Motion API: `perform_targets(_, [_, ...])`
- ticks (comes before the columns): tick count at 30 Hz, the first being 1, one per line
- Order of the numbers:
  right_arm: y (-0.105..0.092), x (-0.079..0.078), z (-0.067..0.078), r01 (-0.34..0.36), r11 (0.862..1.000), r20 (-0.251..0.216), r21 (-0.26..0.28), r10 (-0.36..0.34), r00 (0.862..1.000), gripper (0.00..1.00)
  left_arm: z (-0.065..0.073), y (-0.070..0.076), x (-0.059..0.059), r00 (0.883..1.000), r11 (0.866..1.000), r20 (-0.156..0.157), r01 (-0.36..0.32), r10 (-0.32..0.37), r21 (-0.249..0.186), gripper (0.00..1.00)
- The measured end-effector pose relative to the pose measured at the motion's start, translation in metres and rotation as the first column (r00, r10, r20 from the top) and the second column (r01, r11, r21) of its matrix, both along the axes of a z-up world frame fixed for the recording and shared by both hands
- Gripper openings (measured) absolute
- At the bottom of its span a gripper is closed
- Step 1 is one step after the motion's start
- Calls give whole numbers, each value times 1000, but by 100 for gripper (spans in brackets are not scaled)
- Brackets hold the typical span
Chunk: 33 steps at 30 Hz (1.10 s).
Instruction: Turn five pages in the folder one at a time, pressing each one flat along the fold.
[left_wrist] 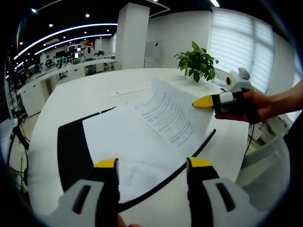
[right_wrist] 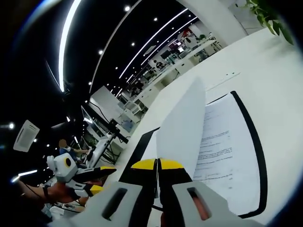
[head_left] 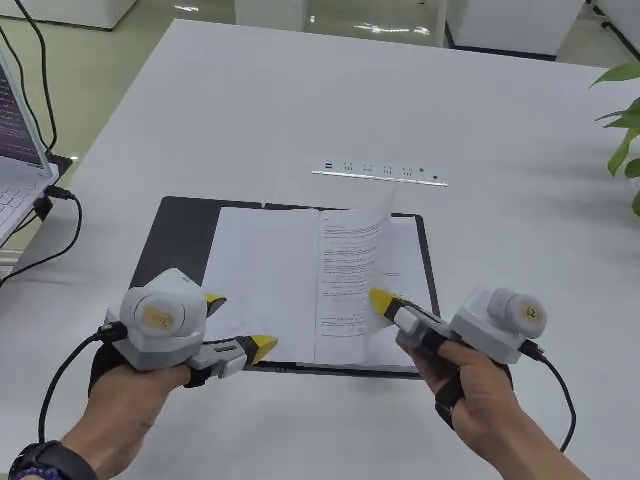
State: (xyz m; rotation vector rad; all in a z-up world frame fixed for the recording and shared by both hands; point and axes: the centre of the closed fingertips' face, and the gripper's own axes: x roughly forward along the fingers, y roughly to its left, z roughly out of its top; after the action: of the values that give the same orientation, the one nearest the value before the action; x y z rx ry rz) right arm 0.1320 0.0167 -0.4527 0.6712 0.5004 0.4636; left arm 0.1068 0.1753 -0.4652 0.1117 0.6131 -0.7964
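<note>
Big white table [head_left: 300, 90] in a bright open office, leafy plant [left_wrist: 198, 60] by the blinds [left_wrist: 236, 42], white pillar [left_wrist: 130, 38] behind, long light strips [right_wrist: 66, 42] on the dark ceiling, laptop [head_left: 12, 150] off at the left.

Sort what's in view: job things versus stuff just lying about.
Job: folder, lifted page, right tongs pinching it, left tongs open.
Lying about: laptop, socket panel, plant.
</note>
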Motion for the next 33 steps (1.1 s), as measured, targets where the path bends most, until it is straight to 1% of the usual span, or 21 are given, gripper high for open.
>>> perform_targets(4, [18, 5, 5, -19, 1000, 8, 13, 19, 1000, 0, 4, 11, 1, 1000, 1000, 8, -19, 19, -1, 57])
perform_targets(9, [41, 12, 12, -44, 999, 21, 29, 43, 999, 0, 7, 23, -1, 999, 1000, 15, -31, 31, 4, 59])
perform_targets(17, [66, 19, 19, -70, 996, 32, 49, 68, 997, 0, 8, 41, -1, 999, 999, 21, -49, 49, 8, 61])
perform_targets(22, [81, 22, 20, -82, 995, 31, 62, 80, 996, 0, 14, 49, -2, 997, 998, 26, -67, 67, 4, 61])
perform_targets(26, [91, 23, 19, -94, 993, 26, 69, 92, 995, 0, 15, 55, 0, 997, 997, 28, -77, 77, 1, 61])
perform_targets(30, [102, 23, 19, -107, 991, 21, 75, 106, 994, 0, 17, 59, -2, 996, 996, 30, -86, 86, -3, 61])
perform_targets(33, [112, 23, 18, -127, 989, 18, 76, 126, 992, 0, 15, 63, -2, 996, 996, 29, -90, 90, -4, 61])
